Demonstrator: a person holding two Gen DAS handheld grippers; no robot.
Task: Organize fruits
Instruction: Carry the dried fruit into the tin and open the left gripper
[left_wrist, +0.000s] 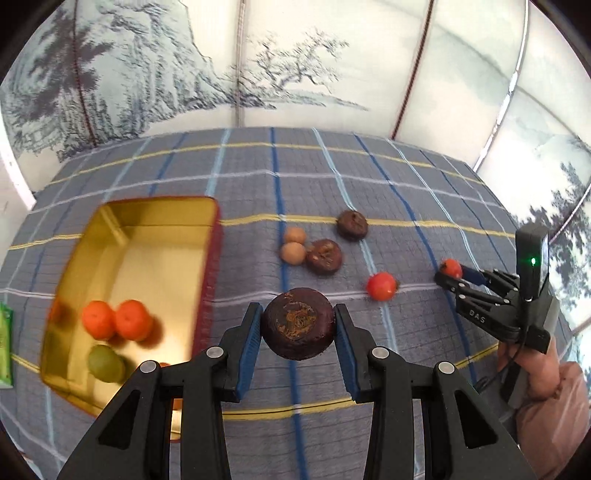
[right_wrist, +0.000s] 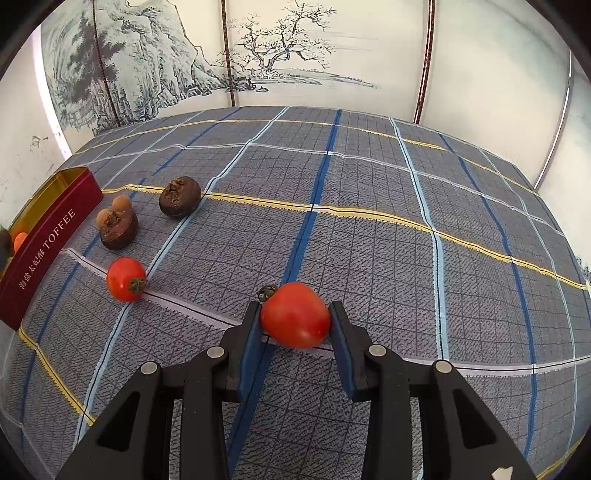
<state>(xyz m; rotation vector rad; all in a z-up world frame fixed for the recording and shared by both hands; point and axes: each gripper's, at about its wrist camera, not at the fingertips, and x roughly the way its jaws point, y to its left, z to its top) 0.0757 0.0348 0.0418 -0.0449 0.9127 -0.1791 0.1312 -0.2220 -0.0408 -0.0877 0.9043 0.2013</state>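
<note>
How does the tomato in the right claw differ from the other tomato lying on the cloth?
The held tomato sits clamped between the right claw pads; the loose tomato lies free on the cloth. The held one's stem points away from the camera, the loose one's toward it. Both are red.

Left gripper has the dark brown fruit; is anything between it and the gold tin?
Nothing visible blocks it. The left gripper holds the dark brown fruit, and the gold tin lies open to its left, only bare checked cloth between.

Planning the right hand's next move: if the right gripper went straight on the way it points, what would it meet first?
Probably just the checked cloth. The right gripper, shut on a tomato, points down at bare cloth; the other fruits lie off to the left. Depth is unclear.
</note>
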